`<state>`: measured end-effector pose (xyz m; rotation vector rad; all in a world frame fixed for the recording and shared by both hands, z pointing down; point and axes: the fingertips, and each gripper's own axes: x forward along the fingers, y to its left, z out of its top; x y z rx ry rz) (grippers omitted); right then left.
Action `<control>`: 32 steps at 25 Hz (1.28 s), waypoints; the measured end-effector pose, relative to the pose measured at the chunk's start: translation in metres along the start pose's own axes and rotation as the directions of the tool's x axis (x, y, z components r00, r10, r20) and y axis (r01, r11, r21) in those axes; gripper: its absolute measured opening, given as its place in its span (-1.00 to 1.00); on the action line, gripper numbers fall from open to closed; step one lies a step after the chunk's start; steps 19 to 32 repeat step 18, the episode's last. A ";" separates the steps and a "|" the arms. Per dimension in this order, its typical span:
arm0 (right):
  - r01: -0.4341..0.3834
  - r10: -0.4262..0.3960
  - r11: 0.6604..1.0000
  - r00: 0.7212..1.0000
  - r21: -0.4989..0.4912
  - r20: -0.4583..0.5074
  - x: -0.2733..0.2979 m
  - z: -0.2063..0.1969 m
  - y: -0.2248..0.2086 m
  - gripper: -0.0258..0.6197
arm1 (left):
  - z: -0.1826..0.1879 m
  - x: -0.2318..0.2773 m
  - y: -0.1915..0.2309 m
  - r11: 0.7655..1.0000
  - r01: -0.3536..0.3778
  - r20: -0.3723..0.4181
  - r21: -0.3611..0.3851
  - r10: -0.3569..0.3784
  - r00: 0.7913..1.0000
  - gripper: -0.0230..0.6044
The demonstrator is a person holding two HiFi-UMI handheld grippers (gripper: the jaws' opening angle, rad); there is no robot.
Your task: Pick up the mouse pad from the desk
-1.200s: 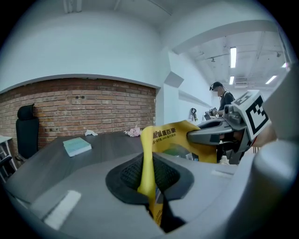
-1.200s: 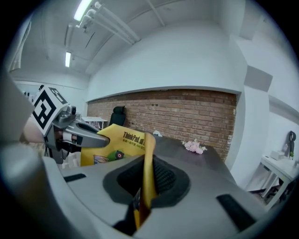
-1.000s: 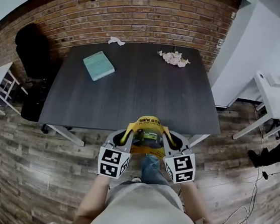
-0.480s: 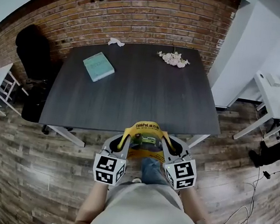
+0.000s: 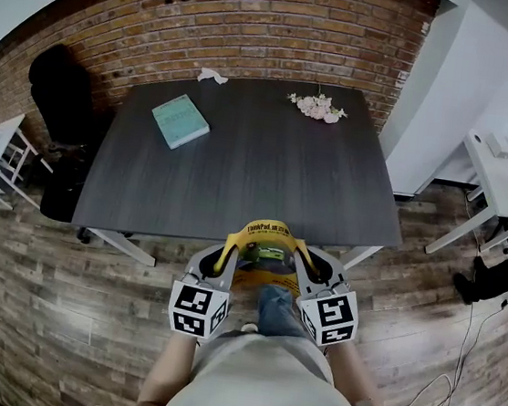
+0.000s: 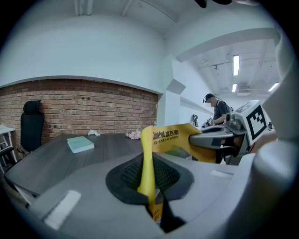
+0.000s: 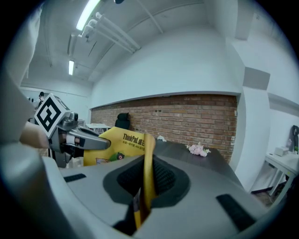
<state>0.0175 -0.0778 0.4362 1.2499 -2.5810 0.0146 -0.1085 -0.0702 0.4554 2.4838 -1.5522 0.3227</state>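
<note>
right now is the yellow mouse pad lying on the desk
No, the left hand-held gripper and right hand-held gripper hold the mouse pad clear of the desk.

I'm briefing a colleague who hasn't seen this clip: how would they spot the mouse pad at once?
Find the dark desk, then look just off its near edge. There the left gripper and right gripper pinch the mouse pad between them. It is the only yellow thing, unlike the teal book and pink flowers on the desk.
</note>
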 end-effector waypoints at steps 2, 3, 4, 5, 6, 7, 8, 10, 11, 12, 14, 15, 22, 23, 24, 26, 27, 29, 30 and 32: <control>-0.002 0.002 1.000 1.000 0.004 -0.001 0.001 0.000 0.000 -0.85 | 0.001 0.000 0.001 1.000 -0.001 0.001 0.001 0.001 1.000 -0.84; -0.003 0.003 1.000 1.000 0.007 -0.002 0.002 0.000 0.000 -0.85 | 0.001 0.000 0.002 1.000 0.000 0.001 0.000 0.000 1.000 -0.84; -0.003 0.003 1.000 1.000 0.009 -0.002 0.003 -0.001 0.000 -0.85 | 0.001 0.000 0.002 1.000 0.000 0.000 0.000 0.000 1.000 -0.84; -0.004 0.004 1.000 1.000 0.011 -0.003 0.004 -0.002 0.000 -0.85 | 0.000 0.000 0.002 1.000 0.002 -0.001 0.000 -0.002 1.000 -0.84; -0.003 0.003 1.000 1.000 0.013 -0.004 0.005 -0.002 0.000 -0.85 | -0.001 0.001 0.003 1.000 0.004 -0.004 0.000 -0.004 1.000 -0.84; -0.003 0.003 1.000 1.000 0.014 -0.005 0.005 -0.003 0.000 -0.85 | -0.002 0.001 0.003 1.000 0.006 -0.006 0.000 -0.006 1.000 -0.84; -0.002 0.002 1.000 1.000 0.015 -0.006 0.006 -0.004 0.000 -0.85 | -0.003 0.002 0.003 1.000 0.008 -0.007 -0.001 -0.008 1.000 -0.84; -0.003 0.003 1.000 1.000 0.016 -0.007 0.007 -0.005 0.000 -0.85 | -0.004 0.002 0.003 1.000 0.011 -0.009 -0.001 -0.011 1.000 -0.84; -0.005 0.005 1.000 1.000 0.015 -0.008 0.007 -0.005 0.000 -0.85 | -0.005 0.002 0.002 1.000 0.012 -0.009 -0.001 -0.012 1.000 -0.84; -0.005 0.005 1.000 1.000 0.014 -0.008 0.007 -0.005 0.000 -0.85 | -0.005 0.002 0.002 1.000 0.014 -0.009 -0.002 -0.014 1.000 -0.84; -0.003 0.004 1.000 1.000 0.014 -0.008 0.008 -0.004 -0.002 -0.85 | -0.004 0.003 0.003 1.000 0.017 -0.007 -0.002 -0.017 1.000 -0.84; -0.002 0.002 1.000 1.000 0.014 -0.007 0.009 -0.003 -0.003 -0.85 | -0.003 0.004 0.003 1.000 0.018 -0.006 -0.002 -0.018 1.000 -0.84; -0.001 0.001 1.000 1.000 0.014 -0.005 0.012 -0.001 -0.006 -0.85 | 0.000 0.007 0.005 1.000 0.022 -0.004 0.001 -0.022 1.000 -0.84; -0.001 0.001 1.000 1.000 0.014 -0.005 0.012 -0.001 -0.006 -0.85 | 0.000 0.007 0.005 1.000 0.022 -0.004 0.001 -0.022 1.000 -0.84; -0.001 0.001 1.000 1.000 0.014 -0.005 0.012 -0.001 -0.006 -0.85 | 0.000 0.007 0.005 1.000 0.022 -0.004 0.001 -0.022 1.000 -0.84; -0.001 0.001 1.000 1.000 0.014 -0.005 0.012 -0.001 -0.006 -0.85 | 0.000 0.007 0.005 1.000 0.022 -0.004 0.001 -0.022 1.000 -0.84; -0.001 0.001 1.000 1.000 0.014 -0.005 0.012 -0.001 -0.006 -0.85 | 0.000 0.007 0.005 1.000 0.022 -0.004 0.001 -0.022 1.000 -0.84; -0.001 0.001 1.000 1.000 0.014 -0.005 0.012 -0.001 -0.006 -0.85 | 0.000 0.007 0.005 1.000 0.022 -0.004 0.001 -0.022 1.000 -0.84; -0.001 0.001 1.000 1.000 0.014 -0.005 0.012 -0.001 -0.006 -0.85 | 0.000 0.007 0.005 1.000 0.022 -0.004 0.001 -0.022 1.000 -0.84; -0.001 0.001 1.000 1.000 0.014 -0.005 0.012 -0.001 -0.006 -0.85 | 0.000 0.007 0.005 1.000 0.022 -0.004 0.001 -0.022 1.000 -0.84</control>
